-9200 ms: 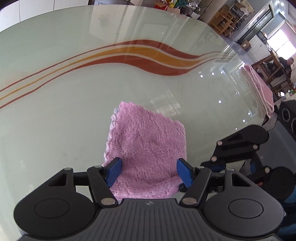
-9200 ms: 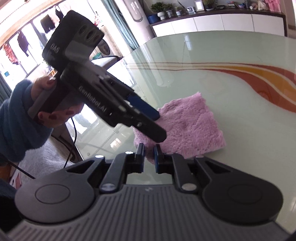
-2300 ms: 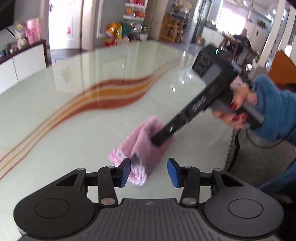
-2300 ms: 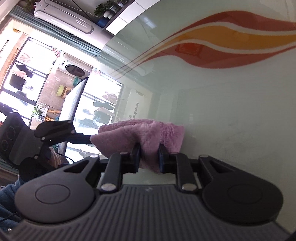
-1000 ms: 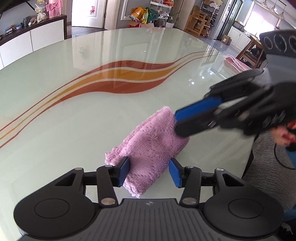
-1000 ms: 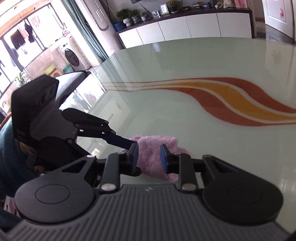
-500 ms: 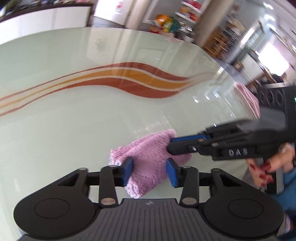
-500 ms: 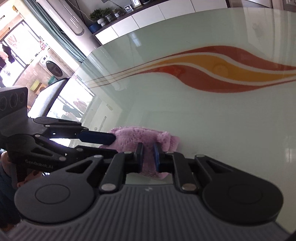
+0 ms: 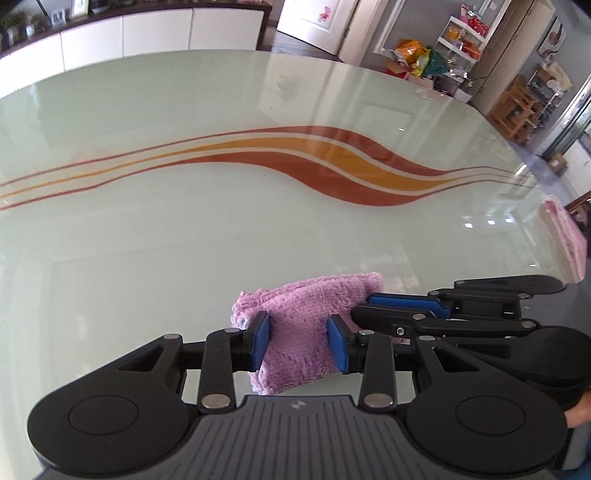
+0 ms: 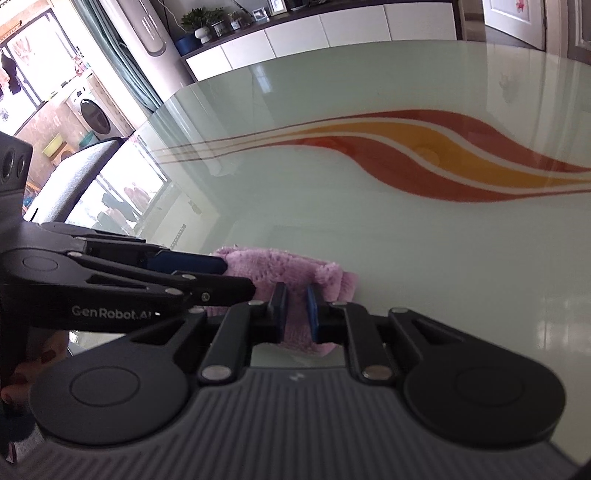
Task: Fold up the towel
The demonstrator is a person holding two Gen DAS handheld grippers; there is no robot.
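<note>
My left hand-held gripper [image 9: 299, 341] has just closed in and now clamps the folded towel [image 9: 306, 306]; the right hand-held gripper [image 10: 295, 314] pinches its 3 o'clock end. Bundle held at the desk [image 9: 184, 240] edge, ready to set down.

Each view looks forward and steeply down from just behind its own tool. The left wrist view sits close over the near edge of the counter [image 9: 258, 221], facing across it toward white cabinets [image 9: 147, 29] and a doorway, with the left tool [image 9: 300, 345] at the bottom. The right wrist view faces the same counter from the other side, over the right tool [image 10: 297, 315]. Both share the pink towel [image 9: 306, 325], the counter's red and orange stripes, and each other's tool
</note>
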